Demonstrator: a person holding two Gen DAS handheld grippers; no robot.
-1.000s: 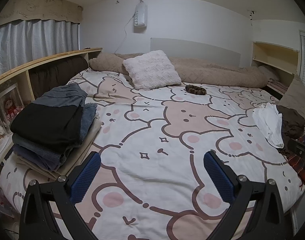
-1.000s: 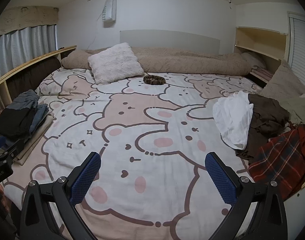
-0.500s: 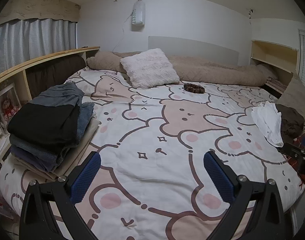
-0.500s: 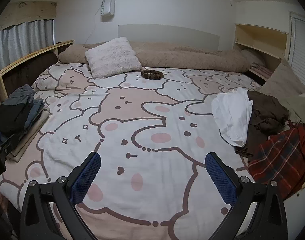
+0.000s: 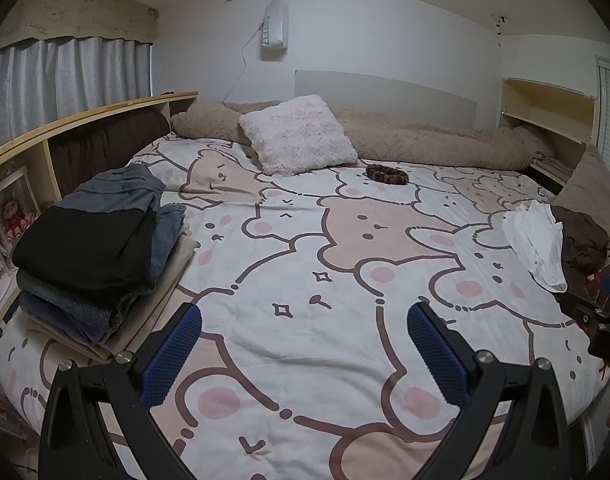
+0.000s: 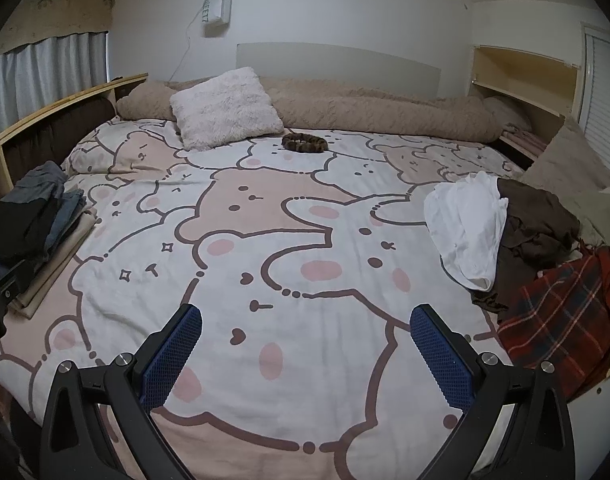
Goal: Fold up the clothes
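Bed covered by a white and pink bear-print duvet (image 5: 345, 264) fills both views. Long beige bolster (image 6: 365, 110) runs along the headboard; fluffy pale pink square pillow (image 5: 299, 134) leans against it.

Left edge of bed: stack of folded clothes, black piece on top, grey and blue beneath (image 5: 93, 248).

Right edge: unfolded heap. Crumpled white garment (image 6: 467, 226) lies on a dark brown garment (image 6: 539, 224); red plaid cloth (image 6: 569, 316) just beside them, nearer me.

Small brown leopard-print scrunchie (image 6: 304, 143) lies near the pillow.

My left tool (image 5: 305, 322) hovers over the duvet, blue pads spread wide, holding nothing. My right tool (image 6: 305, 322) likewise, spread and empty, the heap to its right.
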